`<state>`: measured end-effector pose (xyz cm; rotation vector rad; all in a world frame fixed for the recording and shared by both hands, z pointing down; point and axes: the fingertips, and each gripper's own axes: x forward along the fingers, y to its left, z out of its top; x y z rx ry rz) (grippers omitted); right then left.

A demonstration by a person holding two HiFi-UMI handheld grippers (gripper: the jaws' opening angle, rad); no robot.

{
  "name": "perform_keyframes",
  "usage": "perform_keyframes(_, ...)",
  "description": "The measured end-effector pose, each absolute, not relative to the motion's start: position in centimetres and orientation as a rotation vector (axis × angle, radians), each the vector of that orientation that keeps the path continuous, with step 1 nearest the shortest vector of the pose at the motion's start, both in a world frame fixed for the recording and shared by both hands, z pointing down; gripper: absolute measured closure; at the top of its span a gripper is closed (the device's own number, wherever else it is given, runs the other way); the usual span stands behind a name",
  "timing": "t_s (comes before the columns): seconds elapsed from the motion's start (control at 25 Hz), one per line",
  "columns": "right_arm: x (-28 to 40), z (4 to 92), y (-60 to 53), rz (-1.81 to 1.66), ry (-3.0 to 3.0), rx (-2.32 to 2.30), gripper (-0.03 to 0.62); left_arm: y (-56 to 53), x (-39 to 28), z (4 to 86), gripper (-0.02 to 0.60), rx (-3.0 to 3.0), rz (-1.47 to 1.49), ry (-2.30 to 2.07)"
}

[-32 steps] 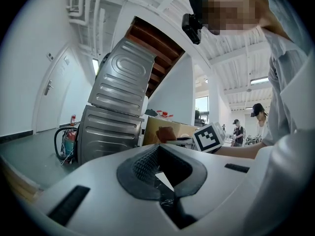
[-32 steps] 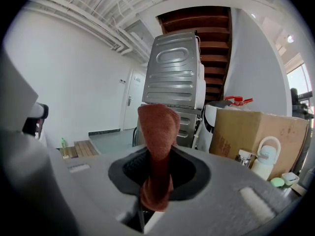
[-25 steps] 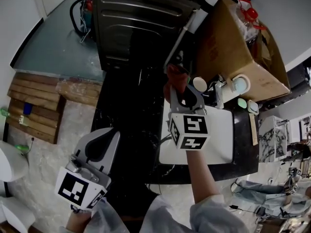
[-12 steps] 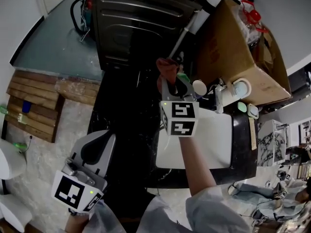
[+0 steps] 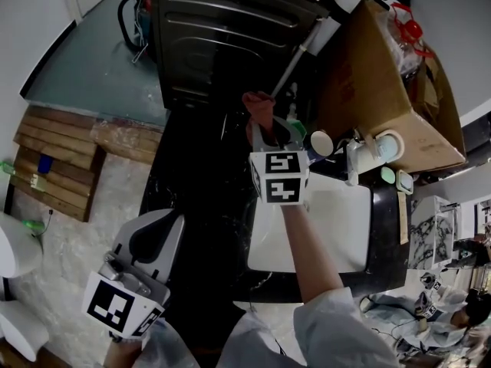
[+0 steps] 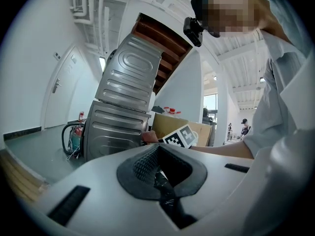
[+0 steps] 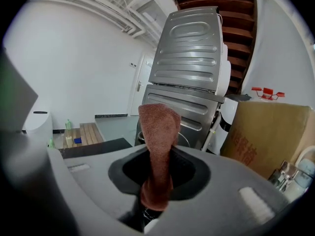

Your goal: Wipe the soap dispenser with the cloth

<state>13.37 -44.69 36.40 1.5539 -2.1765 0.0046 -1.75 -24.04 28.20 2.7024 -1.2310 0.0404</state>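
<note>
Before the washing machine [image 5: 222, 37], right tongs [image 5: 270, 131] are gripping the cloth [image 5: 259, 107]; left tongs [image 5: 159, 227] are hanging clenched, empty.

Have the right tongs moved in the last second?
Yes. The right tongs, shut on the cloth, have shifted left, away from the white cup, toward the washer.

The lower end of the cloth [image 7: 158, 127] is hidden between the fingers [image 7: 189, 176] of the right gripper [image 7: 156, 181]. In the head view, a small green object [image 5: 295, 126] is largely covered by that gripper, and its kind cannot be told. The washing machine [image 5: 230, 29] is cut off by the top edge. The print on the cardboard box [image 7: 266, 132] is too blurred to be read. A person [image 5: 460, 309] at the lower right is too small to be made out.
</note>
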Motion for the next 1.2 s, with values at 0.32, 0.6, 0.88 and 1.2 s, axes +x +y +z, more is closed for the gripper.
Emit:
perform_keyframes(0.32, 14.7, 39.5, -45.1, 0.123, -2.134, 1.548, 0.517, -24.1, -1.3, 28.6, 0.578, 2.702, 0.052, -1.221)
perform_keyframes(0.6, 15.6, 42.1, -44.6, 0.224, -2.102, 1.549, 0.517, -24.2, -1.2, 28.9, 0.578, 2.697, 0.062, -1.216)
perform_keyframes(0.88, 15.5, 44.0, -43.3, 0.273, -2.091, 1.520, 0.517, -24.2, -1.1, 29.0, 0.578, 2.698, 0.062, -1.210)
perform_keyframes(1.2, 16.3, 41.6, -42.0, 0.287, -2.123, 1.577, 0.517, -24.2, -1.1, 28.8, 0.578, 2.707, 0.048, -1.194)
